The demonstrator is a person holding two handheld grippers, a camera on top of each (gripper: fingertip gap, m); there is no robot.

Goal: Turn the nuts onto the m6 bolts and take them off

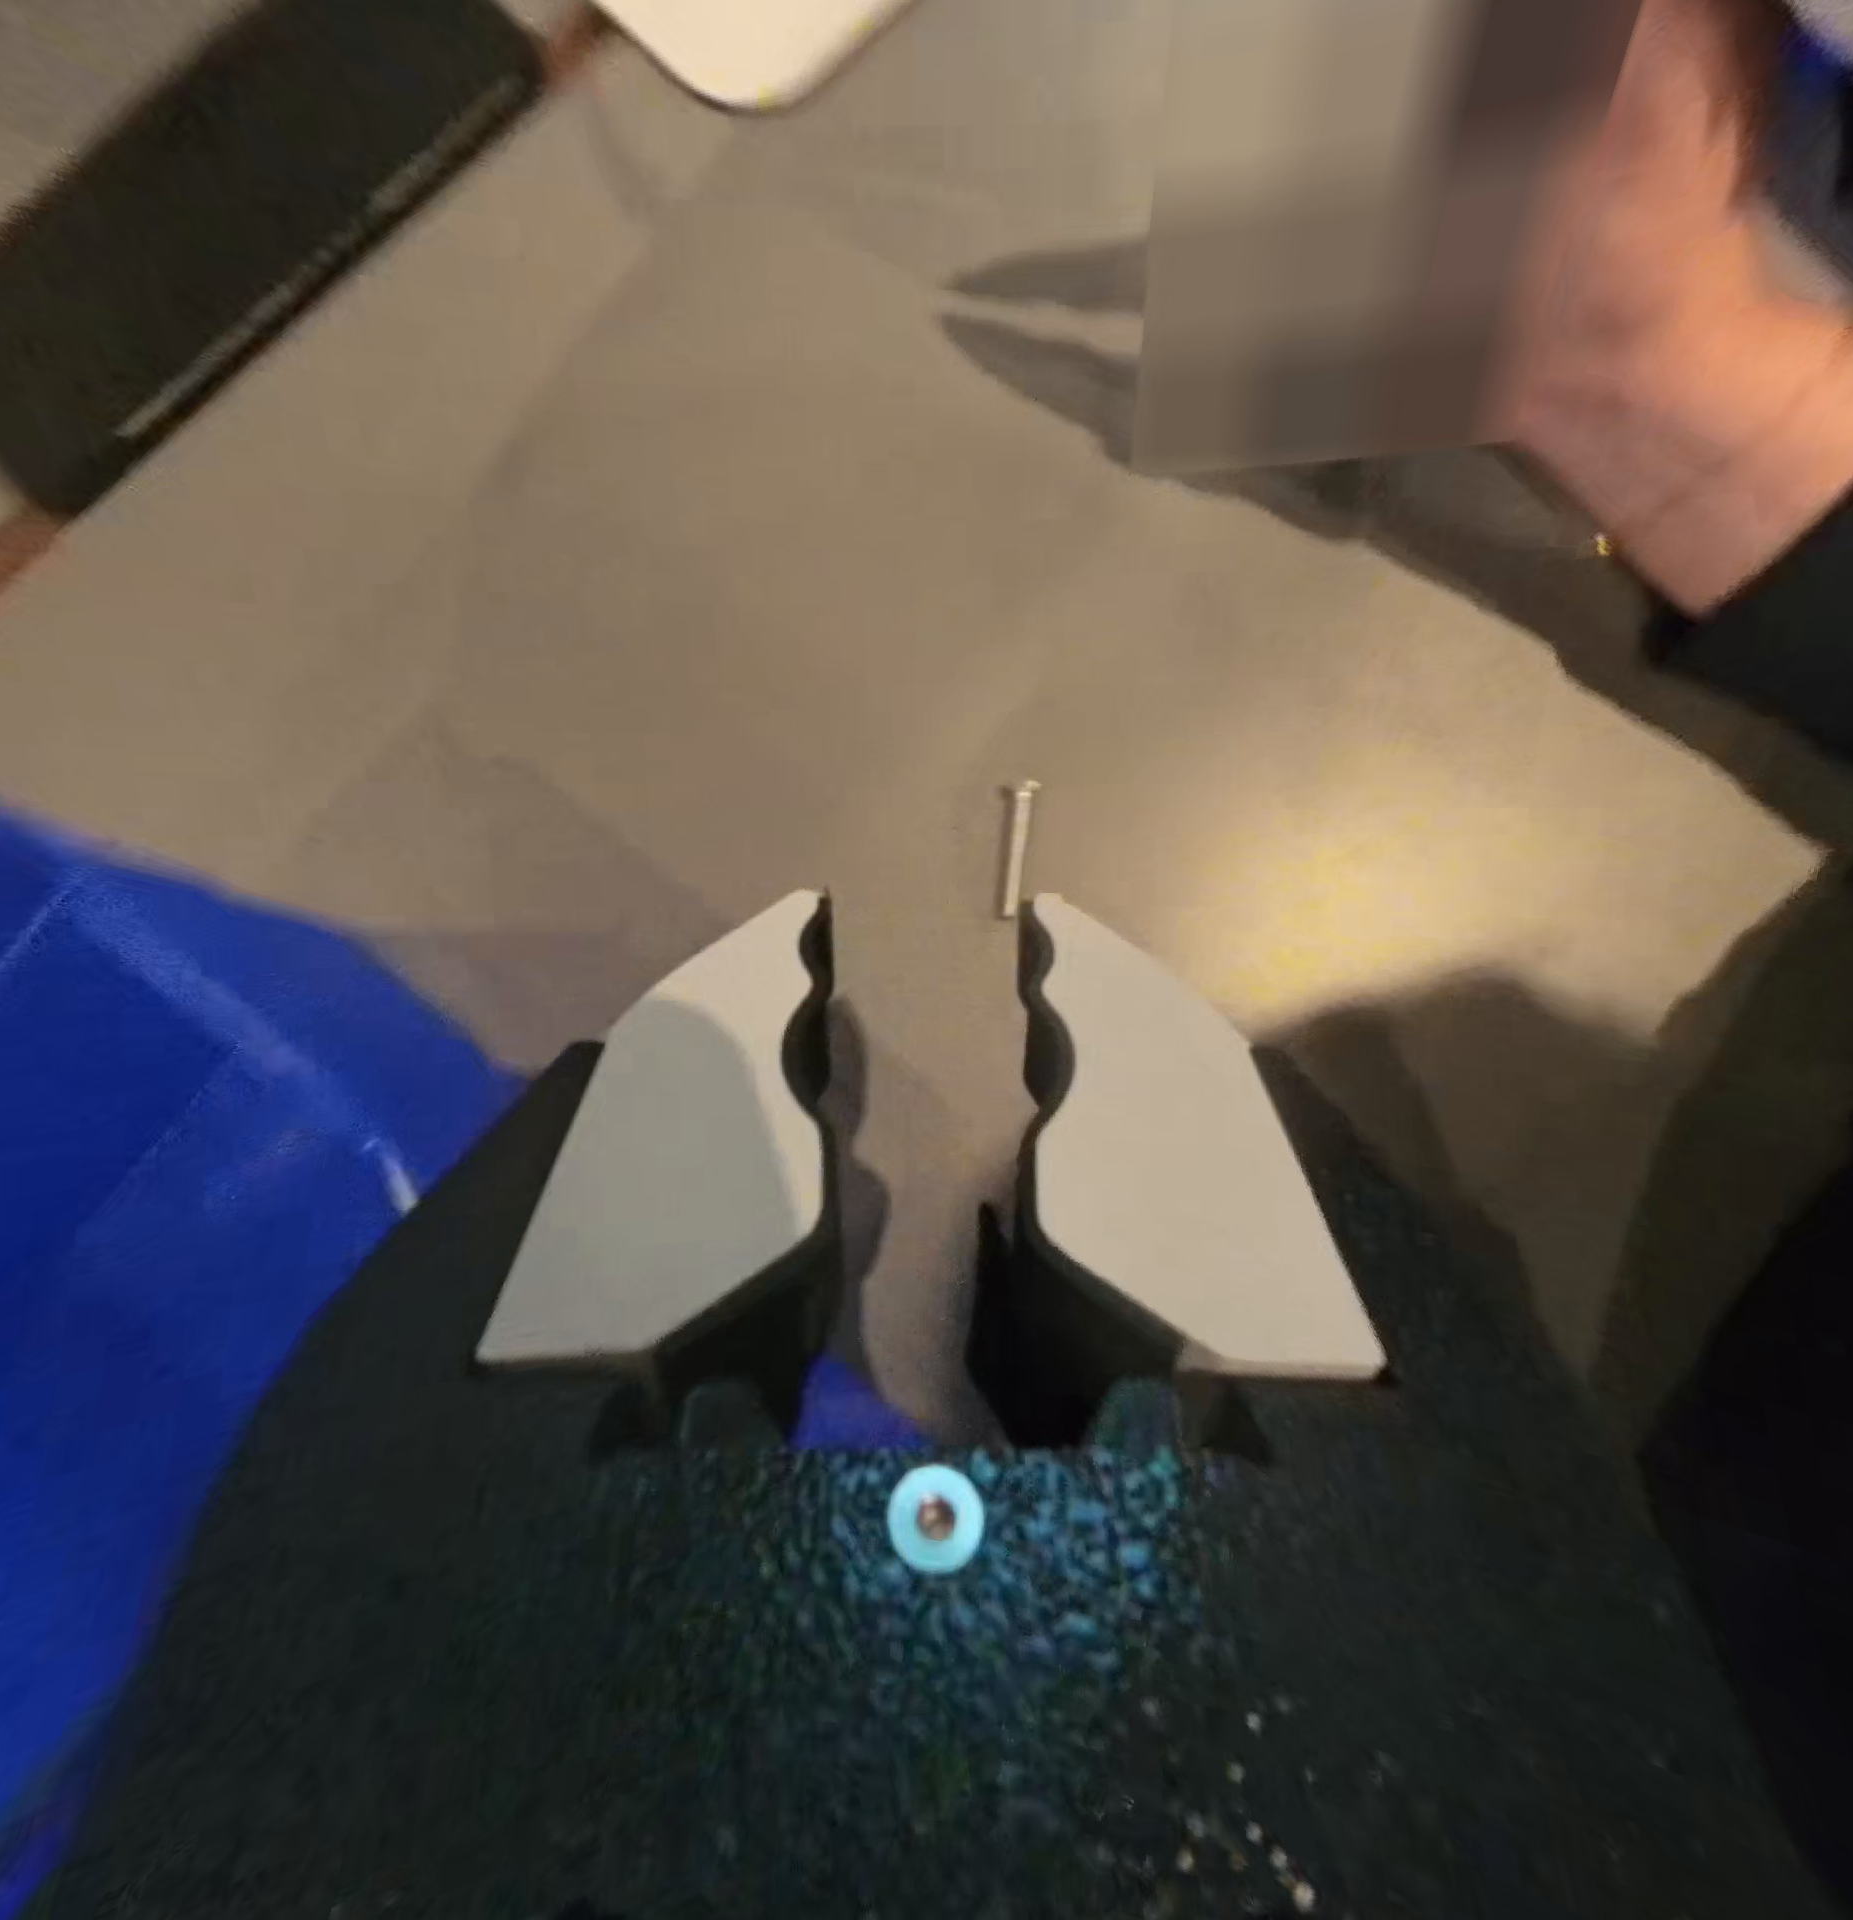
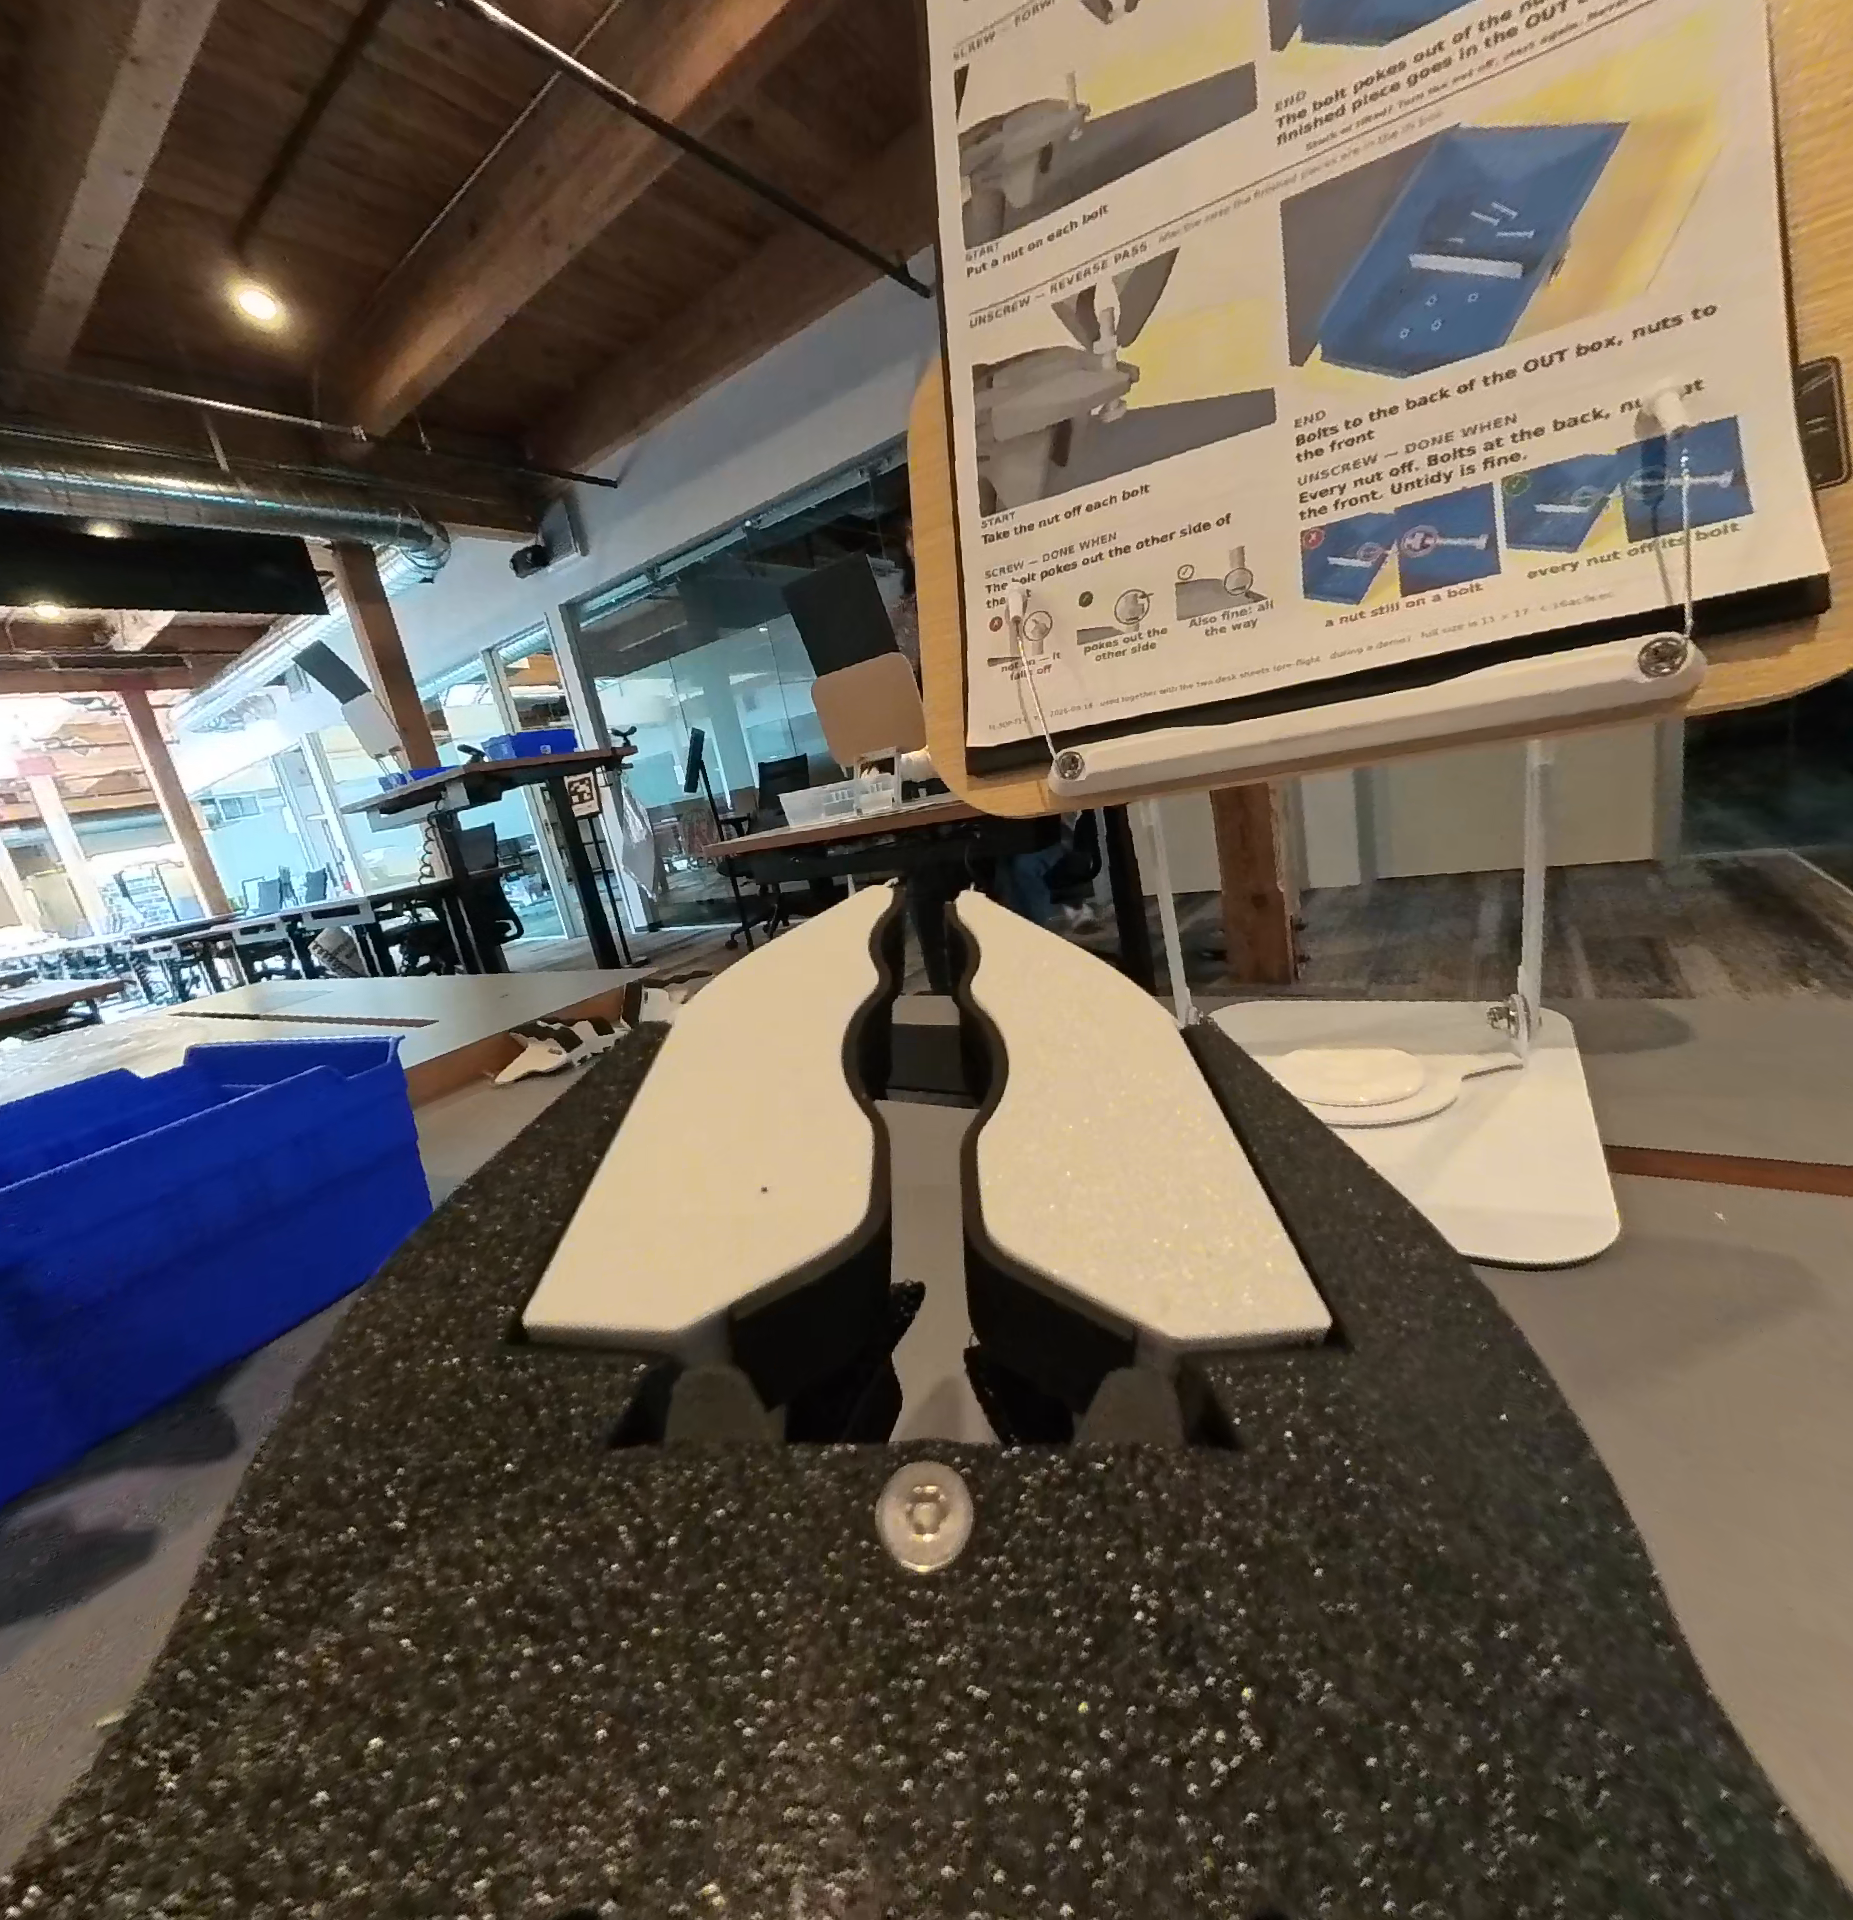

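Note:
In the left wrist view a bare silver bolt lies flat on the grey table, just beyond my right fingertip. No nut shows on it. My left gripper hangs over the table, open and empty, with the bolt slightly right of the gap between its jaws. My right gripper points level across the table toward the room. Its jaws stand a narrow gap apart with nothing between them. No nut or bolt shows in the right wrist view.
A blue bin sits left of the left gripper, and also shows in the right wrist view. A white stand carries an instruction sheet. A dark flat device lies far left. A person is at the right.

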